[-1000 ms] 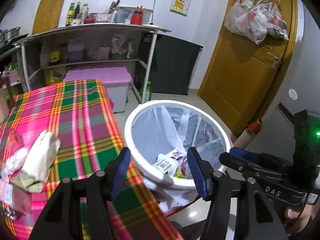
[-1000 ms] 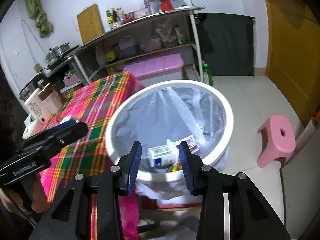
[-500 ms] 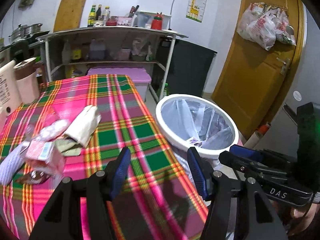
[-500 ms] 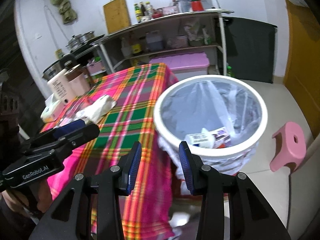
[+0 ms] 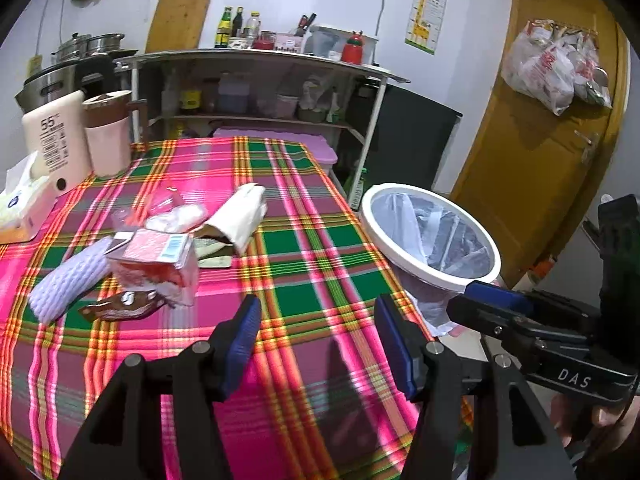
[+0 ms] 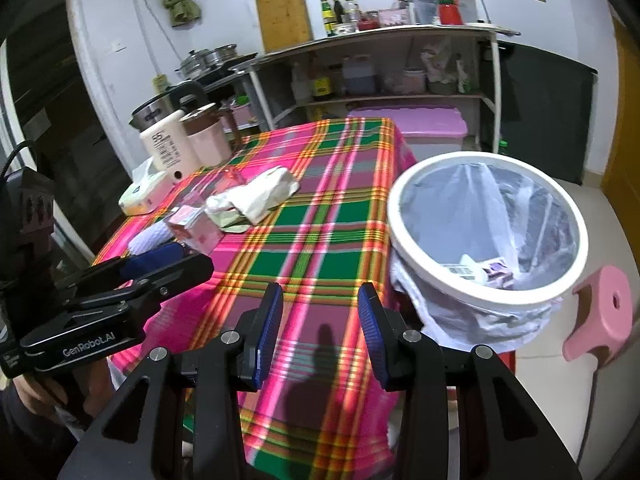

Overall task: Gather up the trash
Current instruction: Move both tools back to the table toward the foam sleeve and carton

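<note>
Trash, crumpled wrappers and a pink carton, sits near the table's left edge. My left gripper gapes wide and empty over the plaid cloth; my right gripper, half spread, holds nothing. The round white bin, plastic-lined, stands just off the table's right edge.

My grippers: two, left and right
Bins I see: one
Stools: one
Bottles on my shelf: three
</note>
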The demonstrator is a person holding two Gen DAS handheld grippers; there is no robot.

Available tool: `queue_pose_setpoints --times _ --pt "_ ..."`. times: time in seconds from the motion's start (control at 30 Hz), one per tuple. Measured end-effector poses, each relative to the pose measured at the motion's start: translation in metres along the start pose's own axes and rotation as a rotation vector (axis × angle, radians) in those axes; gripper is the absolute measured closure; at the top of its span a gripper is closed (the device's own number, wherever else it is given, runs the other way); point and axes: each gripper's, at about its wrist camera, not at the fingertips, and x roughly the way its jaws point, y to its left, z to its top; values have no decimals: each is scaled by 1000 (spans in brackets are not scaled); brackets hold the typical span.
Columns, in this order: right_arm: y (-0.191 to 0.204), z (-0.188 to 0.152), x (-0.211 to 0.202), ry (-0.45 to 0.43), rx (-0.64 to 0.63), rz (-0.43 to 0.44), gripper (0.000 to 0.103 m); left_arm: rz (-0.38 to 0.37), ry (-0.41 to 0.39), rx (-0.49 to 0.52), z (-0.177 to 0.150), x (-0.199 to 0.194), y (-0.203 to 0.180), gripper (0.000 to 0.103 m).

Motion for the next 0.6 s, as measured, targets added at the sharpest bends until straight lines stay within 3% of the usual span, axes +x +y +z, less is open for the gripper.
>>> queue_pose_setpoints --times 0.6 --pt "37 5 30 31 -103 75 55 98 -21 -80 -11 -17 57 42"
